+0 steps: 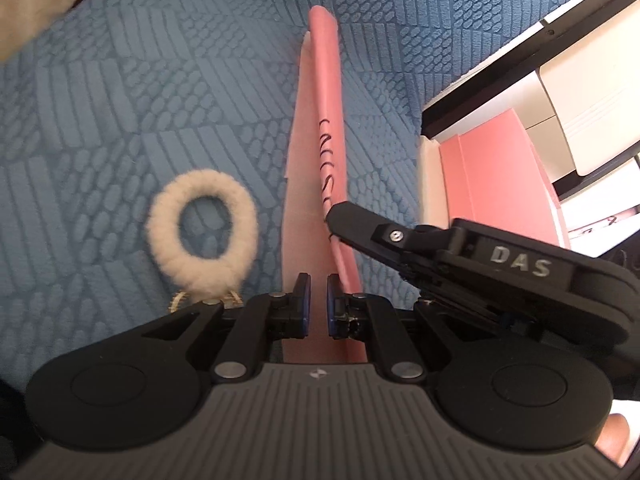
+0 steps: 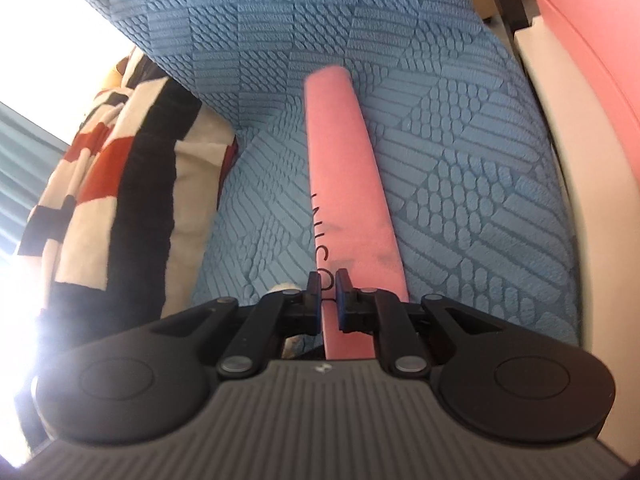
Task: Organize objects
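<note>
- A cream fluffy ring (image 1: 202, 222) lies on the blue textured cover (image 1: 120, 100) at the left, near the left gripper (image 1: 319, 306) but apart from it; it looks soft and very light, with a small metal clasp at its near end that would be the firmest place to pinch.
- The pink paper bag (image 1: 326, 120) stands on edge in the middle of the cover, running from near to far, with black lettering along its side.
- The left gripper's blue pads (image 1: 305, 304) are nearly pressed together, pinching the bag's paler left-hand sheet at its near end.
- The right gripper (image 2: 328, 296) comes in from the right and nips the darker pink sheet beside the lettering, its pads all but closed on it.
- I judge the bag light, thin and floppy: it creases easily and may slip from smooth pads, so holds close to the rim, one per side, suit it best.
- At the far right sits a white box (image 1: 430, 184) with a pink lining, probably the place for these things.
</note>
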Tool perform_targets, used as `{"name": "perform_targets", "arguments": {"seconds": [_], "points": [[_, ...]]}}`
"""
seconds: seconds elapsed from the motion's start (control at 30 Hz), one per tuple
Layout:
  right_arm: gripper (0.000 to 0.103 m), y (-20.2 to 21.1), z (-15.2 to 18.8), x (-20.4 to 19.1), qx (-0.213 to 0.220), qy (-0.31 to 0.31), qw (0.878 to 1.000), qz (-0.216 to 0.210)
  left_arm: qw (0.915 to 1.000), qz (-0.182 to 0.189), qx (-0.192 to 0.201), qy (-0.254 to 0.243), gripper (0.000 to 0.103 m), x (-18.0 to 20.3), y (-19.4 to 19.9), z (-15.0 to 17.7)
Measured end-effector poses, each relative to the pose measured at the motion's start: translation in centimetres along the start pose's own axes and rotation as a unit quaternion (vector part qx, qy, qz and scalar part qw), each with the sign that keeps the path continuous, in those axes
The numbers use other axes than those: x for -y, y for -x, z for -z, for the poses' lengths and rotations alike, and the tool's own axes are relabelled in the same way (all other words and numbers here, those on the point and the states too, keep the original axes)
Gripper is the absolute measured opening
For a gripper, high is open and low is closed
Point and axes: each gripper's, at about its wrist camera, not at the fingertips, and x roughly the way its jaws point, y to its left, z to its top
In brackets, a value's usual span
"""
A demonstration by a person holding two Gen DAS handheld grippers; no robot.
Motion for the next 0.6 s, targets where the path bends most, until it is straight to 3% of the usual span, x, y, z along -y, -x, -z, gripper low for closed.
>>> {"name": "perform_targets", "arguments": {"seconds": [0.23, 0.43, 0.6], "points": [[0.009, -1.1, 0.0, 0.6, -0.009, -0.017, 1.0, 0.008, 0.9996, -0.025, 0.003, -0.013, 0.009, -0.7, 2.1, 0.3], [0.006, -1.4, 0.0, 1.5, -0.015, -0.036, 0.999, 0.006, 0.9993, 0.006, 0.023, -0.028, 0.009, -0.3, 4.2, 0.2], [0.006, -1.5, 0.0, 1.5, -0.016, -0.041, 0.999, 0.002, 0.999, 0.025, 0.008, -0.036, 0.009, 0.3, 3.2, 0.3]]}}
